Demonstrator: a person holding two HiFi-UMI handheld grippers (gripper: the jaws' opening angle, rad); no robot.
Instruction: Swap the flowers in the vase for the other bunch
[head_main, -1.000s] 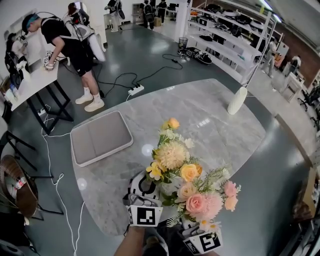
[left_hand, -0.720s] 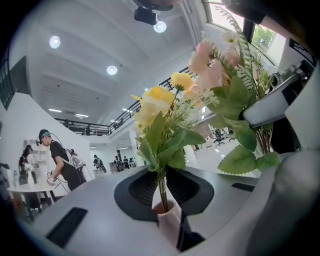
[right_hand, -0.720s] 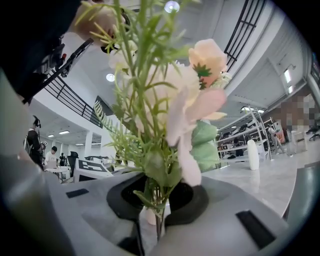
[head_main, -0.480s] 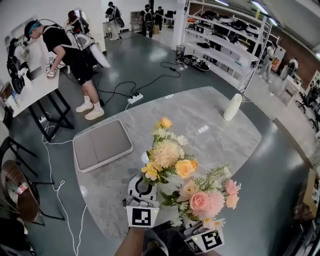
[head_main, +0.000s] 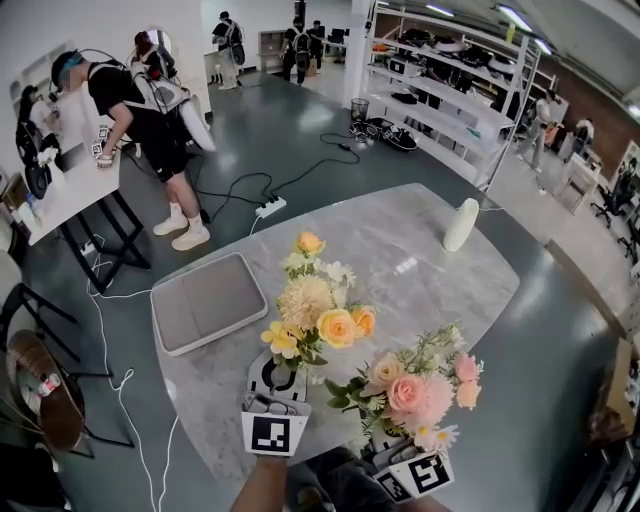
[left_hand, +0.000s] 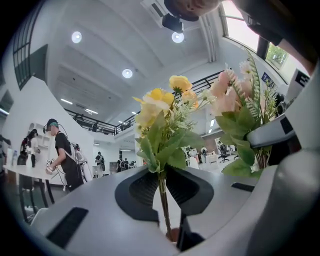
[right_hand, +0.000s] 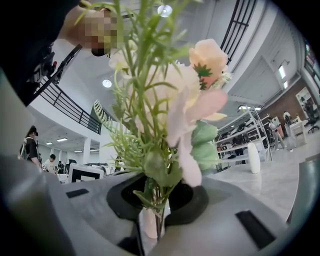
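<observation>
My left gripper (head_main: 280, 378) is shut on the thin stem of a yellow and cream flower bunch (head_main: 312, 305), held upright over the marble table's near edge. In the left gripper view the stem (left_hand: 163, 200) stands pinched between the dark pads of the left gripper (left_hand: 161, 189). My right gripper (head_main: 388, 442) is shut on the stems of a pink and peach bunch (head_main: 418, 388), just right of the yellow one. The right gripper (right_hand: 159, 202) clamps those stems (right_hand: 155, 220) in its own view. A tall white vase (head_main: 461, 225) stands empty-looking at the table's far right, well away from both grippers.
A grey flat tray (head_main: 208, 300) lies on the table's (head_main: 400, 250) left part. A person (head_main: 140, 100) bends over a white desk at the far left, with cables and a power strip (head_main: 270, 207) on the floor. Shelving runs along the back right.
Both grippers have risen with their bunches, and the flowers now stand higher above the table's near edge. The yellow bunch has rolled a little upright.
</observation>
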